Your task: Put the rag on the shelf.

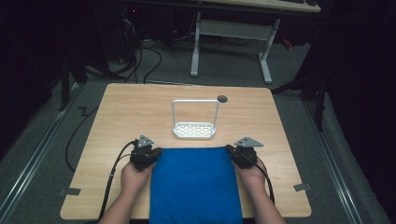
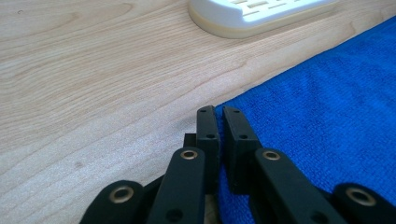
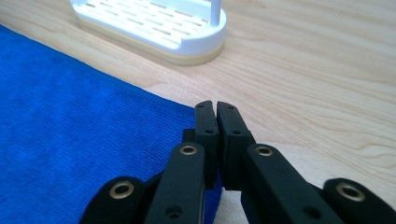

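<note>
Blue towel (image 1: 195, 184), lengthwise toward rack (image 1: 194, 122)

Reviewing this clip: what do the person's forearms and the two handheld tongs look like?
Both forearms are bare, no sleeves visible. The left tongs and right tongs are black, each topped by a grey three-cornered plate and trailing a black cable. Up close, the flat black jaws hang on links with brass-coloured rivets.

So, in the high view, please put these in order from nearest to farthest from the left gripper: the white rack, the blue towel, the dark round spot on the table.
From the left gripper:
1. Blue towel, its far left corner pinched between the jaws.
2. White rack, ahead and to the right, mid-table.
3. Dark round spot, beyond the rack, near the table's far edge.
</note>
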{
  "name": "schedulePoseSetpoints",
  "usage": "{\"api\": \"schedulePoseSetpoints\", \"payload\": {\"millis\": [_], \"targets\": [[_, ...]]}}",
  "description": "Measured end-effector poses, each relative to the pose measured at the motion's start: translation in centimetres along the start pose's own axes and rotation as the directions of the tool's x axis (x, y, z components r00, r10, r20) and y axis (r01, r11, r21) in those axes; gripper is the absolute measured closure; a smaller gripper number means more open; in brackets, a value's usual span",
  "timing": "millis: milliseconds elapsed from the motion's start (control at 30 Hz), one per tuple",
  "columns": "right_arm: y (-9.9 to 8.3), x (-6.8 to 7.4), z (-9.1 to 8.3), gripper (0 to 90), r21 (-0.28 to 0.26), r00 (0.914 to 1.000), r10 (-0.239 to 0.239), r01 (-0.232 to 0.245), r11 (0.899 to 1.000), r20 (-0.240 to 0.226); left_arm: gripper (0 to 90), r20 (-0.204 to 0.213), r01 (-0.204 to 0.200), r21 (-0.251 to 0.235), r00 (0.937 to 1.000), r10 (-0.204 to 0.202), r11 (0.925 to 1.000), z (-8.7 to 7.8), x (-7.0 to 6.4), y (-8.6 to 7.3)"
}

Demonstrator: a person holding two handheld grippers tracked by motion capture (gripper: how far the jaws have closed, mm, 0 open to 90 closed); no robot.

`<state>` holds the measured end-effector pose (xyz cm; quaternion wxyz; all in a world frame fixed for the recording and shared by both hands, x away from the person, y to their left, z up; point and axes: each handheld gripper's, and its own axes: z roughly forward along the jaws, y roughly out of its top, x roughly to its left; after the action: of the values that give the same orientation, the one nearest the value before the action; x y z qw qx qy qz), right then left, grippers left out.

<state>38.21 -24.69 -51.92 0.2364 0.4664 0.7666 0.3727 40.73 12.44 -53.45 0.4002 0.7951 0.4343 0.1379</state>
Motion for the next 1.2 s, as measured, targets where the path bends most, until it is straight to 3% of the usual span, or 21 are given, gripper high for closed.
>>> {"api": "schedulePoseSetpoints", "payload": {"millis": [100,200,333,567,667,933,1200], "targets": [[0.0,0.0,-0.8,88.7,-0.025,1.0,-0.004,0.004,1.0,0.001,86.5,0.008,-0.011,-0.028,0.9999,0.011,0.9995,-0.3,-0.1,-0.1],[-0.2,-0.2,-1.2,88.7,-0.045,0.9999,0.013,-0.013,0.999,-0.01,86.6,0.031,0.034,-0.081,0.999,-0.032,0.9962,-1.1,0.3,-0.3],[-0.1,-0.3,-1.4,88.7,-0.059,0.9995,0.027,-0.028,0.998,-0.018,86.6,0.026,0.02,-0.094,0.9995,-0.018,0.9954,-1.5,0.2,-0.4],[0.2,-0.4,-2.1,88.7,-0.102,0.9988,0.039,-0.041,0.994,-0.029,86.5,0.039,0.031,-0.15,0.9989,-0.025,0.9882,-2.4,0.1,-0.2],[0.5,-0.3,-2.8,88.7,-0.137,0.9985,0.042,-0.046,0.989,-0.035,86.6,0.036,0.021,-0.202,0.9992,-0.014,0.9792,-3.2,-0.2,0.0],[1.2,0.2,-4.0,88.8,-0.195,0.9989,0.033,-0.039,0.98,-0.034,86.8,0.022,0.012,-0.267,0.9997,-0.006,0.9635,-4.8,-0.8,0.8],[3.0,1.0,-7.0,88.8,-0.319,0.9998,0.004,-0.01,0.948,-0.021,87.2,0.007,-0.018,-0.35,0.9997,0.022,0.9366,-7.4,-1.7,2.4]]}}
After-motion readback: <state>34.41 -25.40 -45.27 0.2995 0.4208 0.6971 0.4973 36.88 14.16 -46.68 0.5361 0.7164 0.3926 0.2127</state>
